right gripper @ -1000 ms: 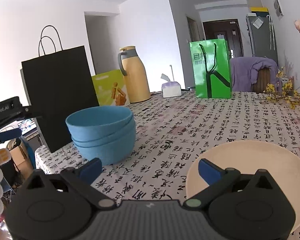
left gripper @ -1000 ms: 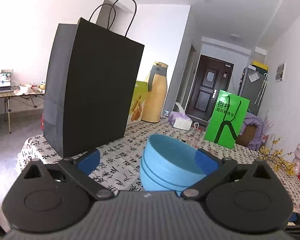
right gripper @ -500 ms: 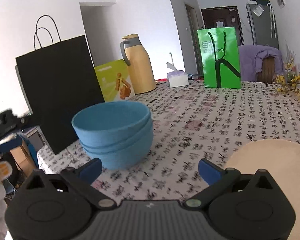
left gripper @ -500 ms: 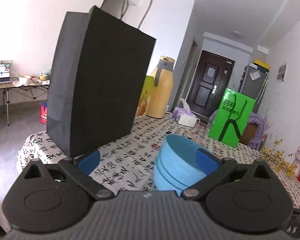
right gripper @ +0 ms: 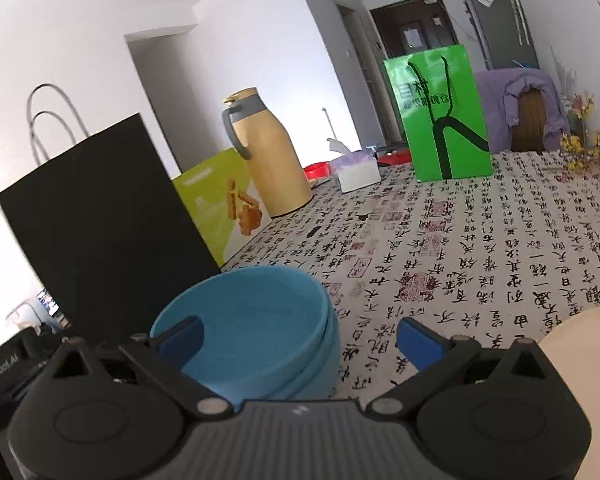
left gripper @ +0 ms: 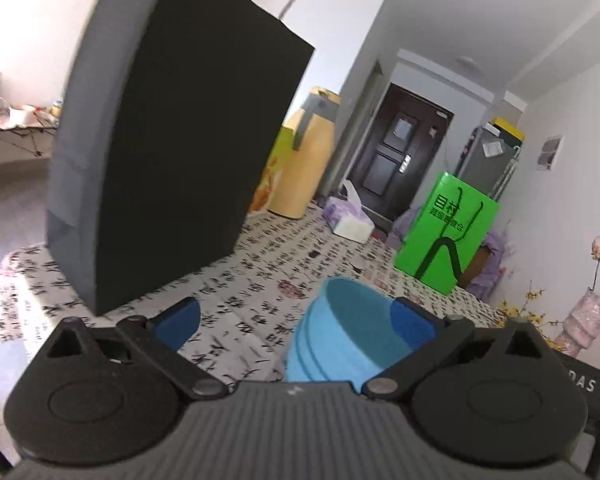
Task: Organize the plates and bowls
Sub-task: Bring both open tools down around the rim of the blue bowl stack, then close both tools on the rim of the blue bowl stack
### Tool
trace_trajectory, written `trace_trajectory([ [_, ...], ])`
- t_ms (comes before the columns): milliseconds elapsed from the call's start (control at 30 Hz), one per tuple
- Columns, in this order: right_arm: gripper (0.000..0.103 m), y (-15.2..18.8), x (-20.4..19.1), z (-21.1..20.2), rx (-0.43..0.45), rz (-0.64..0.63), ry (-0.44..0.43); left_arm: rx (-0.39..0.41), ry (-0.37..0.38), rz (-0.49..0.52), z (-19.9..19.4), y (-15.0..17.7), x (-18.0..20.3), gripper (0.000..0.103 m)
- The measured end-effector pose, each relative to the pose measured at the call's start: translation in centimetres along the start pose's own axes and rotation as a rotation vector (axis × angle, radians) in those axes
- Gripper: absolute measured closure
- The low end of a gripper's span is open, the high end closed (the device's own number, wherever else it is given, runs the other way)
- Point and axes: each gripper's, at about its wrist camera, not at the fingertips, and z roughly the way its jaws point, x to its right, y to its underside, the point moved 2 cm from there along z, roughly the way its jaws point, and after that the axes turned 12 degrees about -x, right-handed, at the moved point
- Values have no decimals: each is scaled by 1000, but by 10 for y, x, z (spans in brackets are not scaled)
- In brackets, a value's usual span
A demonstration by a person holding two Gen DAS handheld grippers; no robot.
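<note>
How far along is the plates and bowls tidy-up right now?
Done: the blue bowls sit nested in one stack. In hand: nothing; the left gripper and right gripper are both open around that stack. Left: the cream plate lies apart on the table.

Blue bowls (right gripper: pixel 260 328) (calligraphy-print tablecloth (right gripper: pixel 500 248)), black bag (right gripper: pixel 100 232)

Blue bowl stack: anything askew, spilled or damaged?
Nothing stands out. The blue bowl stack sits nested and upright on the tablecloth, rims roughly even, no chips or spills visible. Its base is hidden behind the right hand-held gripper.
</note>
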Motion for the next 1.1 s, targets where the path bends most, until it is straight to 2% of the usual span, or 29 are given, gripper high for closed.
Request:
trace_trajectory([
  [200,0,-11,2,25,-43,52,29,-84,-50,13,37,-14,8,0],
  [300,0,-14,4,41,-91,82,39,-122,-29,4,53,-19,9,0],
  [700,2,-10,12,79,-203,154,48,-243,-47,10,101,-24,10,1],
  [800,10,-7,13,88,-236,170,38,-268,-40,-5,108,-23,8,11],
  [867,14,-5,14,94,-256,179,29,-283,-31,-10,112,-22,6,21],
  [1100,20,-3,19,108,-279,222,-16,-318,-3,-55,126,-18,1,35],
])
